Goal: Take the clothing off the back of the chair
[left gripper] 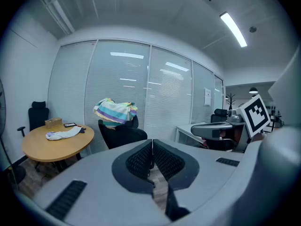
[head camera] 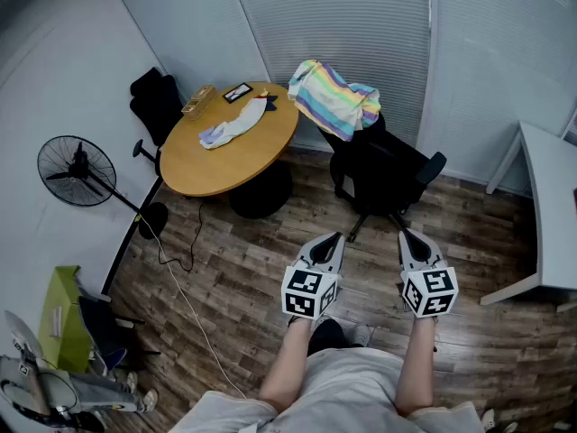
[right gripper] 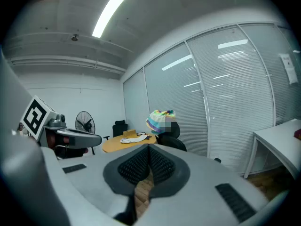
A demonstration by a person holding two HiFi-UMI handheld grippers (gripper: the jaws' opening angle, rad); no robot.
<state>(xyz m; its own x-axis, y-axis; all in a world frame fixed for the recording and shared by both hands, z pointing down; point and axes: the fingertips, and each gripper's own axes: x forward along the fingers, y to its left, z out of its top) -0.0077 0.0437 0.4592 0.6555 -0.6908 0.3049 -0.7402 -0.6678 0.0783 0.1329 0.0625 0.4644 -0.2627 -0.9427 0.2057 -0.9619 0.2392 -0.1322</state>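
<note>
Both closed and empty: left tongs, right tongs; striped clothing seemingly hides the chair back.

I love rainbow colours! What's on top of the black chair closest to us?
A rainbow-striped garment hangs draped over the backrest of the black office chair. It covers the backrest's top edge, so that part, and anything beneath the fabric, cannot be seen.
</note>
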